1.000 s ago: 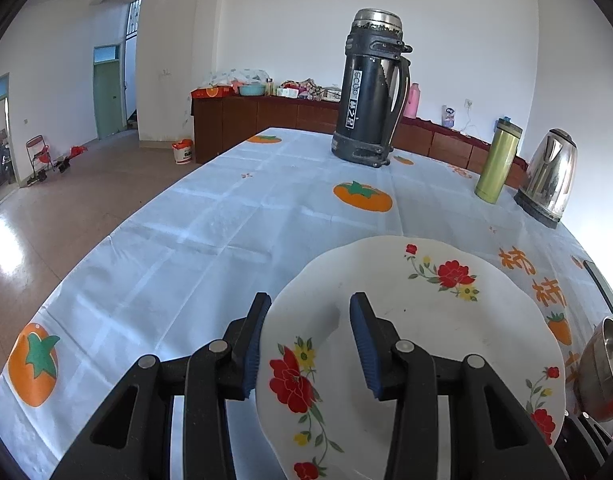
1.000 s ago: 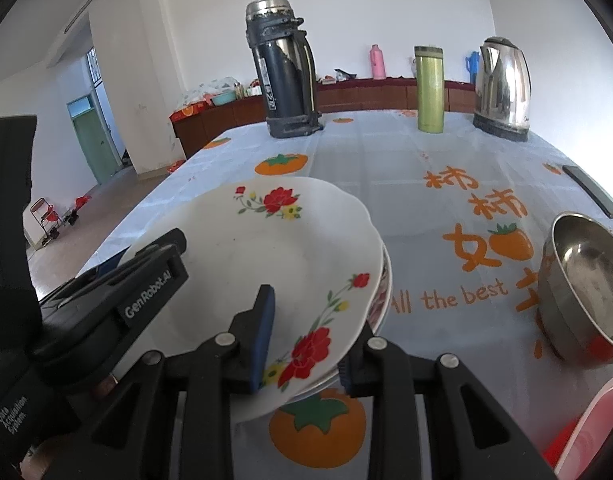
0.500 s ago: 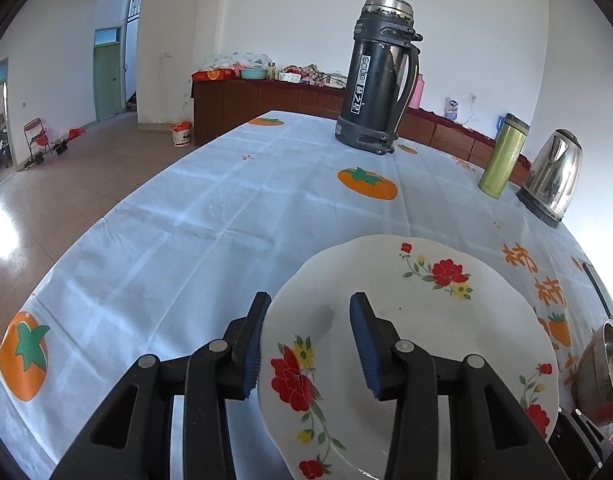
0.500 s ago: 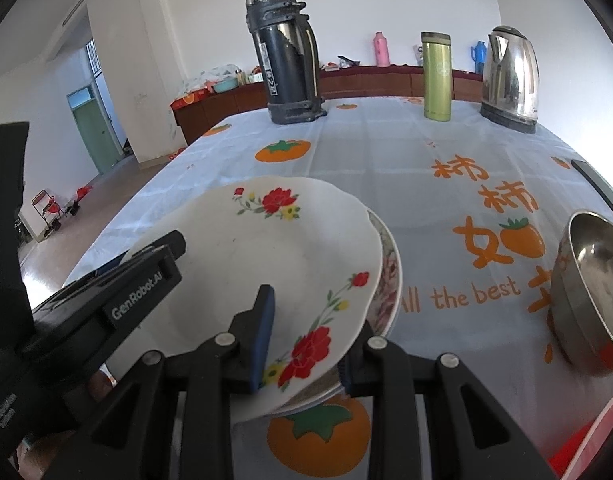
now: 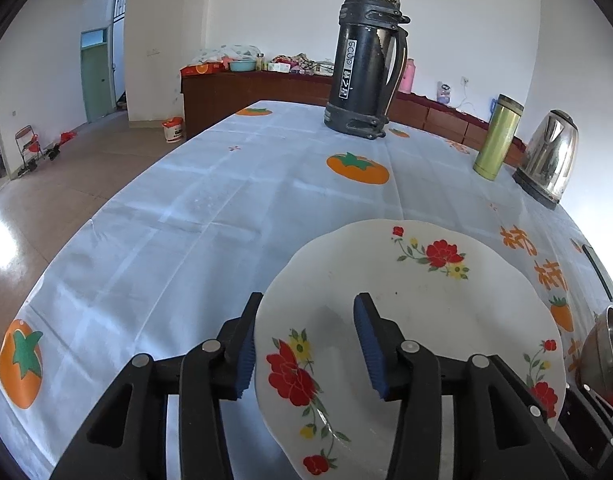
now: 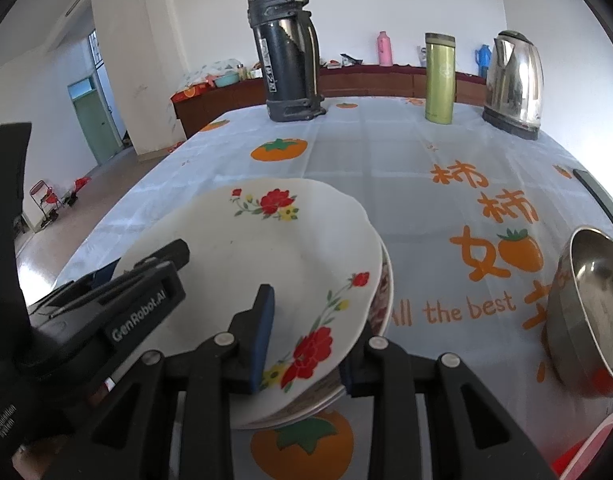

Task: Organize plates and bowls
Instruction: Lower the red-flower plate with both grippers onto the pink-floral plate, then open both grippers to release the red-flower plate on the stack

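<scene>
A white plate with red flowers (image 5: 418,312) (image 6: 274,248) lies on top of a stack of plates (image 6: 382,300) on the tablecloth. My left gripper (image 5: 308,300) straddles its near left rim. One pad is outside the edge and the other hovers over the plate's inside. Its jaws are opening and do not press on the plate. My right gripper (image 6: 306,332) has the plate's near right rim between its pads, one on top and one below. Its jaws are easing open a little. A steel bowl (image 6: 586,304) (image 5: 602,360) stands to the right of the stack.
A tall black thermos (image 5: 366,68) (image 6: 284,52), a green tumbler (image 6: 439,78) and a steel kettle (image 6: 514,84) stand at the table's far end. A dark flat device (image 6: 598,200) lies at the right edge. Something red (image 6: 582,452) is at the near right. The floor drops away left.
The left jaws have spread a little wider around the plate's rim. The left view has tipped slightly. The plate and the right gripper have stayed nearly in place.
</scene>
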